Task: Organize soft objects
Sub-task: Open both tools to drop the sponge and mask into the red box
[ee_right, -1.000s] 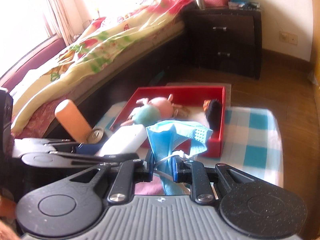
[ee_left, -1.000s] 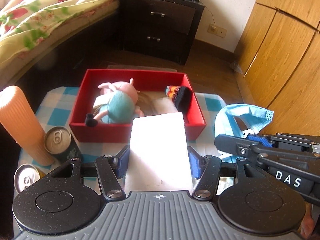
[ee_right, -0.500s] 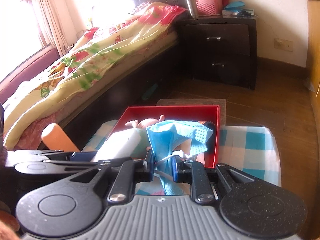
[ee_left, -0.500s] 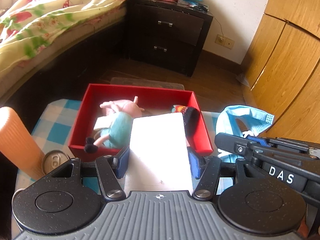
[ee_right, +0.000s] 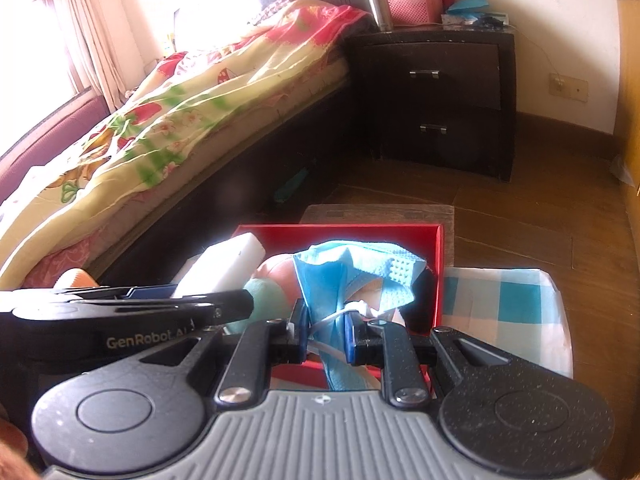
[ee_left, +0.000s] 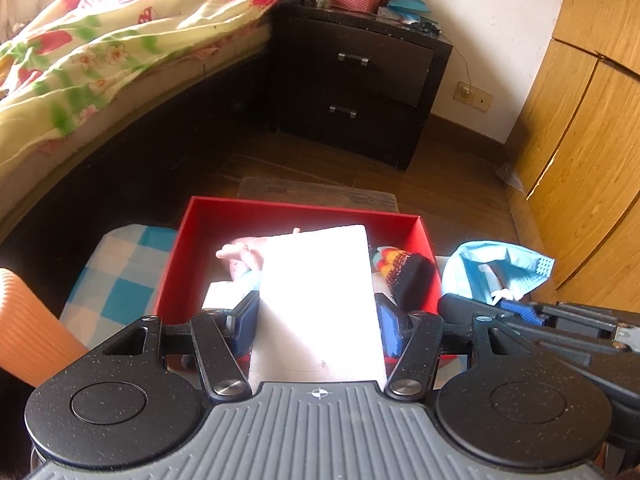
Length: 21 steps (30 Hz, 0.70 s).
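Both grippers have travelled forward over the red box (ee_left: 422,236) since a second ago, so the box now sits right under their tips and the cans at the tabletop's left edge have dropped from sight.

The left gripper (ee_left: 316,320) has its jaws set moderately wide, clamped on a white foam block (ee_left: 318,296); the right gripper (ee_right: 326,330) has its jaws pinched tight on a blue face mask (ee_right: 352,272).

To do this well, lower each load past the box rim before letting go, aiming for free space beside the pink plush toy (ee_left: 240,256) and the dark knitted item (ee_left: 408,276).

The block looks flat, rectangular and springy; the mask hangs crumpled and limp, its ear loop trailing.
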Each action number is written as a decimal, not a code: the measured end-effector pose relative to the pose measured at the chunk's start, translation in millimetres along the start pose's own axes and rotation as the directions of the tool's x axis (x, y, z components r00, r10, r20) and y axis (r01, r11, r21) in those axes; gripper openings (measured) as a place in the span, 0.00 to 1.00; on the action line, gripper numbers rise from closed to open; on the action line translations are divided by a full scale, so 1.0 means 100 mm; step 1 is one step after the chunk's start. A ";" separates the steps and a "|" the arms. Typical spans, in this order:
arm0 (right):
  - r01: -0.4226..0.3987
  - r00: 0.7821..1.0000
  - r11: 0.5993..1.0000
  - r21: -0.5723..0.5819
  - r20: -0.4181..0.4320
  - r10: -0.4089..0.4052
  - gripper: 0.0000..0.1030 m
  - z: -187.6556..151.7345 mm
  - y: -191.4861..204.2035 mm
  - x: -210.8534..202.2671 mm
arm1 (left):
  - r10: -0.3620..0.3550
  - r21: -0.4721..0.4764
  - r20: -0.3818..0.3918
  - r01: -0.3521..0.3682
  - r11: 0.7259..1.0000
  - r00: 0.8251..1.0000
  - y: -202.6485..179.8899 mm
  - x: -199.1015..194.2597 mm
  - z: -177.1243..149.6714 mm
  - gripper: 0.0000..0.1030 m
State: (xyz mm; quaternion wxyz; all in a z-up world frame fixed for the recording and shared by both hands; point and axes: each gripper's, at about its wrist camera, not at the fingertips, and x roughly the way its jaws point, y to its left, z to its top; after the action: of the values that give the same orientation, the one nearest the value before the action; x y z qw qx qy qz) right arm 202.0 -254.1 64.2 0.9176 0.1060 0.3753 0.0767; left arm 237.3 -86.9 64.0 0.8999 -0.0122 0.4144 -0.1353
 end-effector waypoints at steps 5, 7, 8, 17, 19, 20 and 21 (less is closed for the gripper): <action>0.014 1.000 1.000 0.010 -0.001 -0.014 0.00 0.08 -0.05 0.12 | 0.030 0.002 0.003 -0.030 1.000 1.000 0.01 0.11 0.06 0.58; 0.014 1.000 1.000 0.006 0.004 -0.014 0.00 0.11 -0.05 0.17 | 0.038 -0.003 0.006 -0.038 0.999 0.999 0.02 0.15 0.09 0.58; 0.015 1.000 1.000 0.001 0.008 -0.015 0.00 0.13 -0.05 0.19 | 0.035 -0.007 0.005 -0.035 0.999 0.999 0.03 0.18 0.11 0.58; 0.007 1.000 1.000 0.015 -0.001 -0.007 0.00 0.17 -0.16 0.47 | 0.050 -0.013 0.003 -0.050 0.999 0.999 0.06 0.45 0.23 0.59; 0.007 1.000 1.000 0.019 -0.002 -0.006 0.00 0.17 -0.18 0.54 | 0.057 -0.010 0.000 -0.057 0.998 0.998 0.06 0.52 0.24 0.59; 0.010 1.000 1.000 0.018 -0.005 -0.009 0.00 0.16 -0.19 0.58 | 0.062 -0.007 -0.001 -0.062 0.998 0.998 0.06 0.55 0.25 0.60; 0.011 1.000 1.000 0.016 -0.009 -0.011 0.00 0.16 -0.19 0.62 | 0.066 -0.003 -0.002 -0.066 0.998 0.998 0.07 0.59 0.25 0.60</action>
State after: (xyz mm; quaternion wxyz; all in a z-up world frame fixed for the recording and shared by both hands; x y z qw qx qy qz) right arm 258.1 -261.1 28.4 0.9154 0.1110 0.3806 0.0692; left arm 294.2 -97.8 35.6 0.9035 0.0004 0.4155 -0.1047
